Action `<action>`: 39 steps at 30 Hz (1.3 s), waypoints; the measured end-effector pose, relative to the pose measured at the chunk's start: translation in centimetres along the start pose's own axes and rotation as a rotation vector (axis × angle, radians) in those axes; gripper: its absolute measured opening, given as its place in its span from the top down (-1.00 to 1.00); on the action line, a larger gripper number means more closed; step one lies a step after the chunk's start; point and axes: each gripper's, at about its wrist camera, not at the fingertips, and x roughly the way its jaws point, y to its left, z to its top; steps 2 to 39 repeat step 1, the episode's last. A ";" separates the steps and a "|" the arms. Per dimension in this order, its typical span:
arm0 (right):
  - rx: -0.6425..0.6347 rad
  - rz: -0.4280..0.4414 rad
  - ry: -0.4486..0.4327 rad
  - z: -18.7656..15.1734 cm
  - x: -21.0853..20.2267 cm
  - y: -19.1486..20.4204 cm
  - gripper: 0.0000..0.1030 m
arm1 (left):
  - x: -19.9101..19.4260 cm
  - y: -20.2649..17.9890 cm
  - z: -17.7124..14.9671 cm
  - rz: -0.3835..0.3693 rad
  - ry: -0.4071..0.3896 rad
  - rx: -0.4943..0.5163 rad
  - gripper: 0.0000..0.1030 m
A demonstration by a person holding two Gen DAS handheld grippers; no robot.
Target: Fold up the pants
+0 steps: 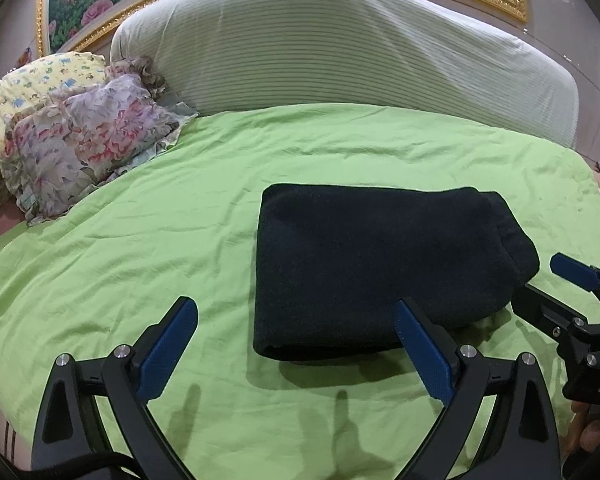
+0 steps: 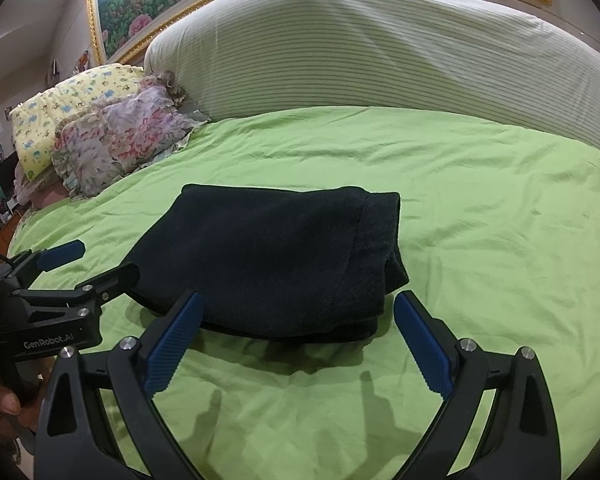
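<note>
Black pants (image 1: 372, 264) lie folded into a compact rectangle on the green bedsheet (image 1: 140, 240); they also show in the right wrist view (image 2: 276, 256). My left gripper (image 1: 296, 320) is open and empty, held just in front of the bundle's near left corner. My right gripper (image 2: 298, 316) is open and empty, in front of the bundle's near right edge. Each gripper shows in the other's view: the right gripper (image 1: 540, 284) by the bundle's right end, the left gripper (image 2: 100, 260) by its left end.
A large striped cushion (image 1: 340, 48) stands behind the bed. Floral pillows (image 1: 84, 140) and a yellow patterned pillow (image 1: 24, 92) are piled at the far left. A gold-framed flower painting (image 1: 84, 4) hangs on the wall.
</note>
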 end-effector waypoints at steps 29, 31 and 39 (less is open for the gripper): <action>0.008 0.000 -0.002 0.0 0.0 0.0 -0.87 | 0.2 -0.1 0.0 0.000 0.012 0.004 -0.92; 0.008 0.000 -0.002 0.0 0.0 0.0 -0.87 | 0.2 -0.1 0.0 0.000 0.012 0.004 -0.92; 0.008 0.000 -0.002 0.0 0.0 0.0 -0.87 | 0.2 -0.1 0.0 0.000 0.012 0.004 -0.92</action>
